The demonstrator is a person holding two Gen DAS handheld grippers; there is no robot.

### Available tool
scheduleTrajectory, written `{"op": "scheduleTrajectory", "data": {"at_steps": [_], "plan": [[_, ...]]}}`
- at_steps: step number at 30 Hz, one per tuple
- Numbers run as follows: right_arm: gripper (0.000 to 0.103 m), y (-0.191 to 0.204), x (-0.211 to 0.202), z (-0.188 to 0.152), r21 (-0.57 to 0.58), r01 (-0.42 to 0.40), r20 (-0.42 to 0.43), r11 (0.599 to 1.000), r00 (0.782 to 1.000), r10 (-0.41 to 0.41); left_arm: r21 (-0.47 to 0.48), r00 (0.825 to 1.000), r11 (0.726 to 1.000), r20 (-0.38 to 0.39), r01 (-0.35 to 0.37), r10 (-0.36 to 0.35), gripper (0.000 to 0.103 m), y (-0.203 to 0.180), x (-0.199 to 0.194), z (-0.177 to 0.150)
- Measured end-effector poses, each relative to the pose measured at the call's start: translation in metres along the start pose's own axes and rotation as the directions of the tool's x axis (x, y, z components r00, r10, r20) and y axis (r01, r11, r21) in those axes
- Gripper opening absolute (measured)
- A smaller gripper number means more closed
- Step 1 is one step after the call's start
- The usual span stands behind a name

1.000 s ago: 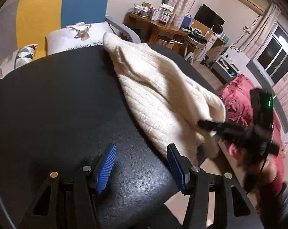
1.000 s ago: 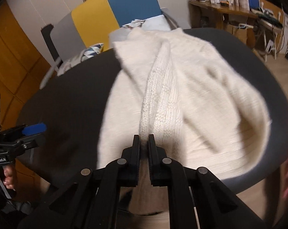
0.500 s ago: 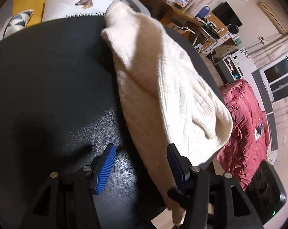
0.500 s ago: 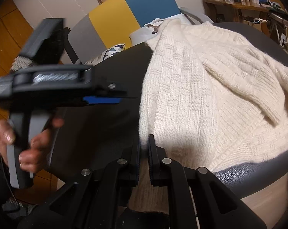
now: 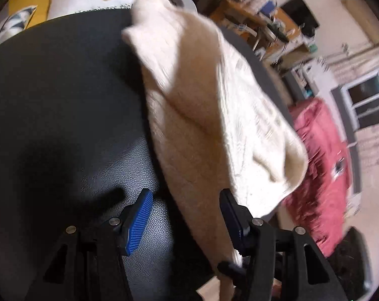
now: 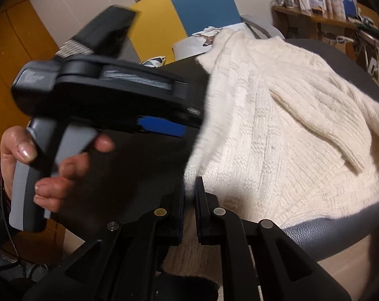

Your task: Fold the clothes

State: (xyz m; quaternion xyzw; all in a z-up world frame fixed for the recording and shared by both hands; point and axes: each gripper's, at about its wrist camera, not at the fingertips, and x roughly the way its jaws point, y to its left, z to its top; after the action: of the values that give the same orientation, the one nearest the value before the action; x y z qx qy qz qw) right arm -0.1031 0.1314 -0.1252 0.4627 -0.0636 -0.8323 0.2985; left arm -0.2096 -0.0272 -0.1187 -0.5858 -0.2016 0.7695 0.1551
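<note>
Cream sweater (image 5: 214, 115) spread over the right half of a round black table (image 5: 64, 95), one edge hanging past the near rim. Right gripper (image 6: 189, 195) clamped on that hanging edge (pads pinching the knit). Left gripper (image 5: 185, 215) apart, straddling the sweater's near edge, gripped by a hand (image 6: 51, 163).

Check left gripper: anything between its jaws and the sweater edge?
Nothing visible. The left gripper is open over the black table, and the cream sweater edge already lies between its jaws. The right gripper is shut on the sweater beside it.
</note>
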Motion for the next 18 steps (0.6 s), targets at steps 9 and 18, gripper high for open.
{"op": "scheduleTrajectory", "data": {"at_steps": [9, 18], "plan": [[0.008, 0.025, 0.004, -0.001, -0.047, -0.014, 0.000, 0.999, 1.000, 0.014, 0.026, 0.998, 0.997, -0.004, 0.067, -0.067, 0.045, -0.019, 0.008, -0.012], [0.008, 0.028, 0.004, -0.004, -0.010, -0.032, 0.009, 0.999, 0.999, 0.032, 0.037, 0.997, 0.998, 0.041, 0.058, -0.060, 0.004, -0.019, -0.003, -0.015]]}}
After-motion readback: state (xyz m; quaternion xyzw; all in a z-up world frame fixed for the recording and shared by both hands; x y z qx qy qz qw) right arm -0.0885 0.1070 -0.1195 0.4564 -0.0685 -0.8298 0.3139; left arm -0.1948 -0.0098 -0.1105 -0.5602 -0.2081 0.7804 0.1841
